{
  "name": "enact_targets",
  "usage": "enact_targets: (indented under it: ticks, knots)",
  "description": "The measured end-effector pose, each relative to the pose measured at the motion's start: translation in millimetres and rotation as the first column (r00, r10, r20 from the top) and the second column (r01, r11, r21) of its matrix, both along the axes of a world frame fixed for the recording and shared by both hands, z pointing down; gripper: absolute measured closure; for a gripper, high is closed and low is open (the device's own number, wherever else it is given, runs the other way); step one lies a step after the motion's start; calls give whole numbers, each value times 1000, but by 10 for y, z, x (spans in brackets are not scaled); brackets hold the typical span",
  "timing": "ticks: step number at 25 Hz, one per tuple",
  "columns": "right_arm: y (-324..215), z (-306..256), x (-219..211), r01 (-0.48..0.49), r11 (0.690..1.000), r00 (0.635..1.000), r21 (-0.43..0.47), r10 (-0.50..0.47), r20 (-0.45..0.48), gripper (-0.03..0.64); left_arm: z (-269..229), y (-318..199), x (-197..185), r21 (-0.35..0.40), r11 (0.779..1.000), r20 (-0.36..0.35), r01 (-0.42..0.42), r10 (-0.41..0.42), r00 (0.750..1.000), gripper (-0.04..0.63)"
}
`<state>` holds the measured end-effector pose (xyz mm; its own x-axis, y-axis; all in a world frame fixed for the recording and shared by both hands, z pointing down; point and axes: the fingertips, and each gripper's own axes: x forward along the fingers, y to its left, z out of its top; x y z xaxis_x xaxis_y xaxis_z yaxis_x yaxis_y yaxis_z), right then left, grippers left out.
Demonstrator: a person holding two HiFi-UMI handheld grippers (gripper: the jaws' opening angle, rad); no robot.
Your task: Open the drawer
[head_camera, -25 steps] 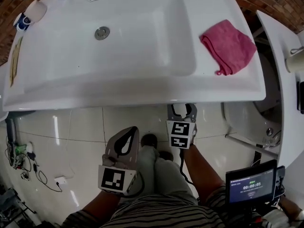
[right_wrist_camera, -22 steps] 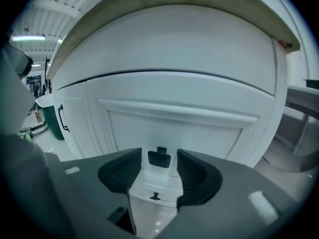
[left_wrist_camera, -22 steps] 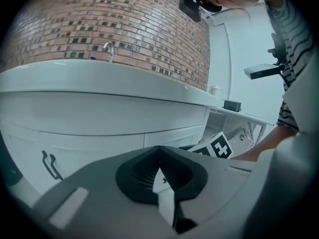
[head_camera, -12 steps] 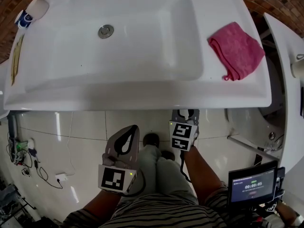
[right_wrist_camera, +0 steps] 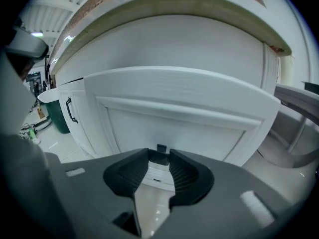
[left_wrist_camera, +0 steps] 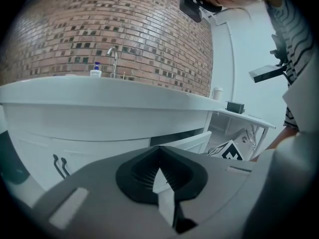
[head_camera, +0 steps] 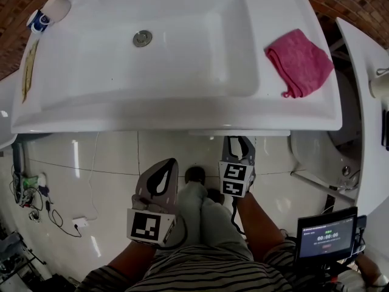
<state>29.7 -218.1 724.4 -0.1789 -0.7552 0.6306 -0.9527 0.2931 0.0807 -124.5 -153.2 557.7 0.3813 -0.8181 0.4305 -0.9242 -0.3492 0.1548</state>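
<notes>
Right gripper jaws just closed onto the handle. The drawer is dead ahead under the sink, cracked open (left gripper pinched together, empty, further off). We'd pull straight back.

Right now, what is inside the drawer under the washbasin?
The drawer is pulled out only slightly: a dark gap shows behind its white front. Its contents cannot be seen; the front and the washbasin above cover them.

The right gripper has just closed its fingers onto the dark handle between them. Just behind it stands the white drawer front.
</notes>
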Motion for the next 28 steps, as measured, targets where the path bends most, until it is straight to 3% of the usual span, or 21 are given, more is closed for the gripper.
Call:
enact_targets:
  ticks: [13,28]
  knots:
    - [938,64,103,42,991,999,-129,-45,-16,488,-237,382,174,-22,1000,-22,-8,8,1000,580]
    - [1687,109,157,79,977,997,-201,-74,30,494,-374,738,339,-1,1000,-18,-10,10,1000,580]
